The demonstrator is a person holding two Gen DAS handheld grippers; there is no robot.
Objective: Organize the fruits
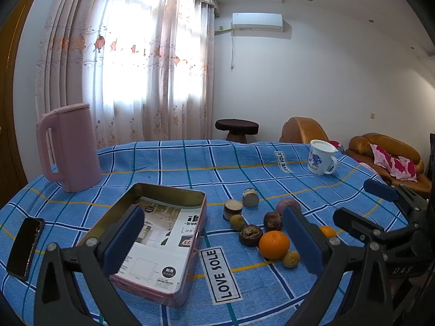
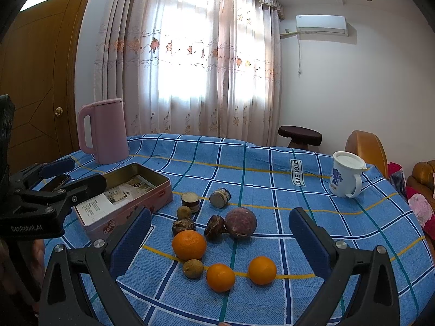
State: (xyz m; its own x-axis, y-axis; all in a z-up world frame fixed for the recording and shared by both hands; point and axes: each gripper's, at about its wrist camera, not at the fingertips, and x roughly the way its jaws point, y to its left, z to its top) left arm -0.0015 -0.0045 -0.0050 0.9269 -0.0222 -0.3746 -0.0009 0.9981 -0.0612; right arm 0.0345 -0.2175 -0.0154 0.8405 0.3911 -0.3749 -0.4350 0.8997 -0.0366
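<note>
An open pink metal tin (image 1: 152, 247) with a printed card inside lies on the blue checked tablecloth; it also shows in the right wrist view (image 2: 127, 193). To its right lie loose fruits: a large orange (image 2: 189, 245), two smaller oranges (image 2: 220, 277) (image 2: 262, 269), a purple passion fruit (image 2: 240, 222), dark brown fruits (image 2: 214, 226) and small brown-green longans (image 2: 193, 268). My left gripper (image 1: 214, 239) is open, above the tin's right edge and the fruits. My right gripper (image 2: 220, 244) is open above the fruit cluster. Both are empty.
A pink kettle (image 1: 69, 146) stands at the back left. A white mug (image 2: 346, 175) stands at the back right. Two small jars (image 2: 190, 201) (image 2: 219, 197) lie behind the fruits. A black phone (image 1: 25, 247) lies at the left table edge.
</note>
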